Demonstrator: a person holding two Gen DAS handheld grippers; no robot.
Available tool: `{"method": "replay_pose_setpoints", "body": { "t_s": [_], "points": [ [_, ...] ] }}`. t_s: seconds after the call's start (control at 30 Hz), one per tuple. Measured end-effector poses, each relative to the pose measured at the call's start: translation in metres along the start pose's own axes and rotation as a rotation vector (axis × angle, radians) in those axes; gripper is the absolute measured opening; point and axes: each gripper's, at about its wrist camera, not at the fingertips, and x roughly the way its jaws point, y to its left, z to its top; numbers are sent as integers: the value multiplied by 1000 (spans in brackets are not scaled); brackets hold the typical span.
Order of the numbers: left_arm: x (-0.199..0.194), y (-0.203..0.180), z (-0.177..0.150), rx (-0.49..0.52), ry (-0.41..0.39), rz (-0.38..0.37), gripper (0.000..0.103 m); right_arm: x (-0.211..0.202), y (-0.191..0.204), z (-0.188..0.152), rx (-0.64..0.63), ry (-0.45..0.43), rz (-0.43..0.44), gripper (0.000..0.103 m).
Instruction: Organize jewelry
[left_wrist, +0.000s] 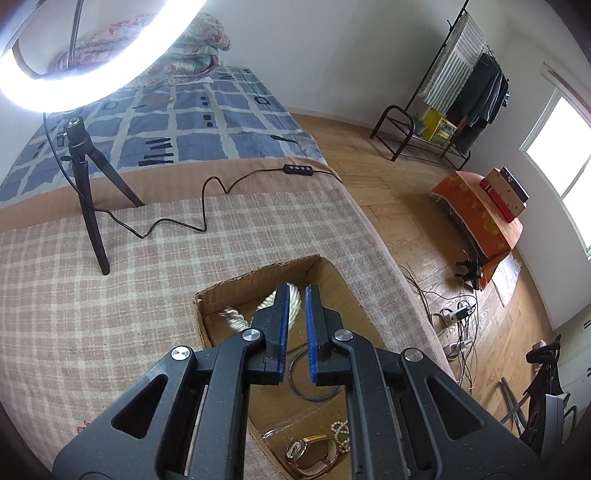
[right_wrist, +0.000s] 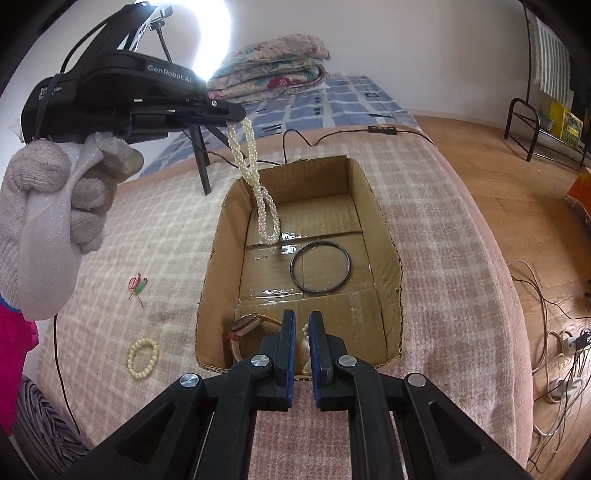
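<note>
left gripper (right_wrist: 236, 112): held high over the far-left corner of the box, jaws pinched together on the pearl necklace; a gloved hand (right_wrist: 55, 206) grips its handle
left gripper, own view (left_wrist: 296, 314): blue pads show a narrow gap and the necklace runs behind the left pad; the grip itself is not clear from here
pearl necklace (right_wrist: 258, 192): white, multi-strand, twisted; hangs from the left gripper tips, lower loop down inside the box near the floor, contact with it unclear
right gripper (right_wrist: 302, 343): low at the near edge of the box, jaws a narrow slot apart, holding nothing; pale beads visible through the gap
cardboard box (right_wrist: 369, 192): open top, on the checked blanket (right_wrist: 443, 229); shiny tape on the floor
bangle (right_wrist: 320, 266): dark thin ring, flat mid-floor of the box, apart from the necklace
watch (right_wrist: 245, 325): rose-gold case, tan strap, near-left corner of the box
bead bracelet (right_wrist: 143, 354): cream, on the blanket left of the box, outside it
red cord piece (right_wrist: 137, 286): small red and green item on the blanket, also outside
writing: "GenRobot.AI" (right_wrist: 169, 69) in white on the left gripper body; smaller side print only partly legible
ring light (left_wrist: 92, 55): lit, on a black tripod (left_wrist: 88, 192) at the far side of the blanket
</note>
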Motion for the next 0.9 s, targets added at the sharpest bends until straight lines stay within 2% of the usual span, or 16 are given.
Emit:
{"method": "replay_pose_setpoints", "body": {
  "t_s": [0.03,0.1,0.13,0.17,0.2,0.27,0.3,0.63,0.9],
  "points": [
    [0,0,0,4,0,0,6,-1,0,0,-1,-4,1,11],
    [-1,-1,0,15,8,-1,20,-2,2,1,-6,-12,8,37],
    [-2,-1,0,18,6,2,41,-3,4,1,-10,-13,6,41],
    [-4,-1,0,19,-2,2,53,-3,5,1,-16,-16,1,51],
    [-6,0,-1,18,-9,6,55,-4,8,2,-25,-22,-9,64],
    [-8,2,-1,18,-11,10,56,-7,13,2,-45,-35,-31,82],
    [-9,3,-2,16,-8,12,56,-9,15,3,-53,-46,-41,86],
    [-35,17,-7,6,-21,30,60,-15,24,8,-61,-70,-97,93],
    [-81,45,-13,-10,-74,60,60,-29,48,9,-109,-123,-77,97]
  ]
}}
